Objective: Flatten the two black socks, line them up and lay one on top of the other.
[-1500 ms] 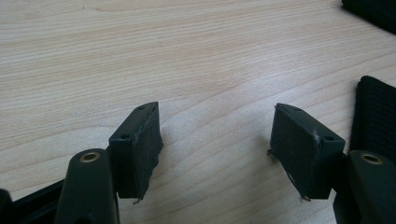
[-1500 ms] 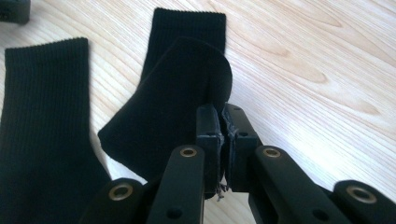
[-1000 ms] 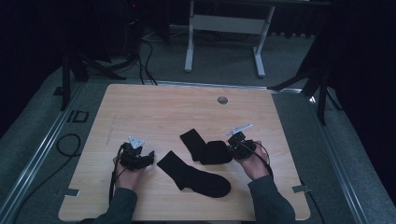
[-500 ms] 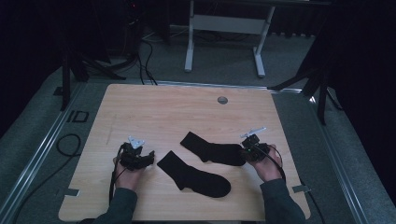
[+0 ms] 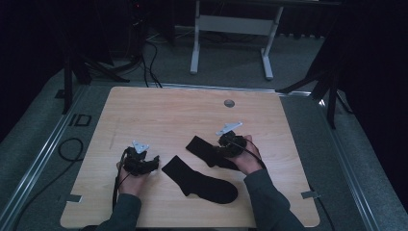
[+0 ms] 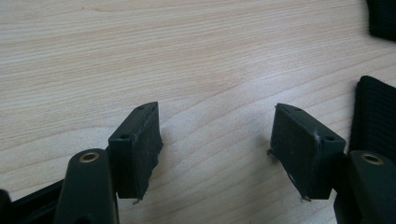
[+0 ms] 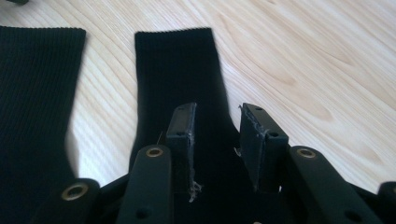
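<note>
We see two black socks on the counter [image 5: 159, 110]. The far sock [image 5: 204, 149] lies under the right gripper [image 5: 230, 144], its cuff pointing away toward the counter's left-middle. In the right gripper view this sock [image 7: 182, 79] runs straight ahead from the fingers [image 7: 184, 126], long axis in line with them, cuff at the far end. These fingers have just been opening; now they stand a little apart above the fabric, nothing pinched that we can tell. The near sock [image 5: 199, 180] lies between the hands, cuff toward the left gripper [image 5: 140, 162], toe toward the person's right. The left gripper [image 6: 215, 140] is wide apart over bare wood, the sock cuff [image 6: 376, 116] just beside one of its fingers. We judge the right hand nearer the far sock, the left nearer the near sock's cuff.
</note>
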The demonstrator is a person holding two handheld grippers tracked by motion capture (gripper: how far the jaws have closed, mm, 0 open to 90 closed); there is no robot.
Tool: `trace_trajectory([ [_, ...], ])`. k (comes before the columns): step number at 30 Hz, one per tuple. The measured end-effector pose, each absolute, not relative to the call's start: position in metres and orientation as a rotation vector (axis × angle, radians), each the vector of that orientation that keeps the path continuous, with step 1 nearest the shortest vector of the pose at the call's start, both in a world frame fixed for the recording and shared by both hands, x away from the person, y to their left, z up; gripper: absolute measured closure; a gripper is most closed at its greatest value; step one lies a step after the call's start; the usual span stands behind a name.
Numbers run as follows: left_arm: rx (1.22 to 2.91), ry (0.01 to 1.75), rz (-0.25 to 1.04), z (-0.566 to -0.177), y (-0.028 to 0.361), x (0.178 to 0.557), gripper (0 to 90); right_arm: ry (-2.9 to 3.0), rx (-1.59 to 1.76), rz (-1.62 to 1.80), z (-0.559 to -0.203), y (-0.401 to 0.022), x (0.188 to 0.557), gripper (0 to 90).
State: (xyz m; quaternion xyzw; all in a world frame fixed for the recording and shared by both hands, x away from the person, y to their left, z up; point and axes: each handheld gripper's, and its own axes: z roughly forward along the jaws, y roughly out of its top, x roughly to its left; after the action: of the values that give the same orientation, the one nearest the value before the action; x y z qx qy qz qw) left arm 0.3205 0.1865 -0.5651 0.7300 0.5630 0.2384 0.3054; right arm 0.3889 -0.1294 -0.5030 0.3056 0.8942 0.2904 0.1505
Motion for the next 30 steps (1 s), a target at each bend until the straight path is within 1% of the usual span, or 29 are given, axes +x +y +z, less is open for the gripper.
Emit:
trace_trajectory([
  [8, 1.931, 1.491, 0.63, -0.565, 0.186, 0.321, 33.9, 2.652, 0.827, 0.779, -0.525, -0.102, 0.406, 55.9],
  [11, 1.931, 1.491, 0.63, -0.565, 0.186, 0.321, 33.9, 2.707, 0.849, 0.769, -0.534, -0.098, 0.412, 49.6],
  [14, 1.933, 1.491, 0.63, -0.565, 0.186, 0.321, 33.9, 2.738, 0.873, 0.769, -0.541, -0.096, 0.416, 48.1],
  [16, 1.934, 1.491, 0.63, -0.565, 0.186, 0.321, 33.9, 2.724, 0.892, 0.759, -0.541, -0.094, 0.416, 50.0],
  [17, 1.933, 1.491, 0.631, -0.565, 0.186, 0.321, 33.8, 2.721, 0.895, 0.744, -0.541, -0.093, 0.415, 52.4],
  [21, 1.934, 1.492, 0.63, -0.565, 0.186, 0.32, 33.8, 2.707, 0.928, 0.74, -0.539, -0.09, 0.416, 72.0],
  [23, 1.933, 1.492, 0.63, -0.565, 0.186, 0.32, 33.8, 2.703, 0.949, 0.733, -0.539, -0.088, 0.417, 79.1],
  [24, 1.933, 1.492, 0.63, -0.565, 0.186, 0.32, 33.8, 2.703, 0.949, 0.733, -0.539, -0.088, 0.417, 79.1],
  [25, 1.934, 1.491, 0.63, -0.565, 0.186, 0.32, 33.9, 2.703, 0.969, 0.735, -0.538, -0.086, 0.418, 82.3],
  [30, 1.934, 1.491, 0.63, -0.565, 0.186, 0.32, 33.8, 2.695, 1.043, 0.795, -0.537, -0.085, 0.418, 83.7],
])
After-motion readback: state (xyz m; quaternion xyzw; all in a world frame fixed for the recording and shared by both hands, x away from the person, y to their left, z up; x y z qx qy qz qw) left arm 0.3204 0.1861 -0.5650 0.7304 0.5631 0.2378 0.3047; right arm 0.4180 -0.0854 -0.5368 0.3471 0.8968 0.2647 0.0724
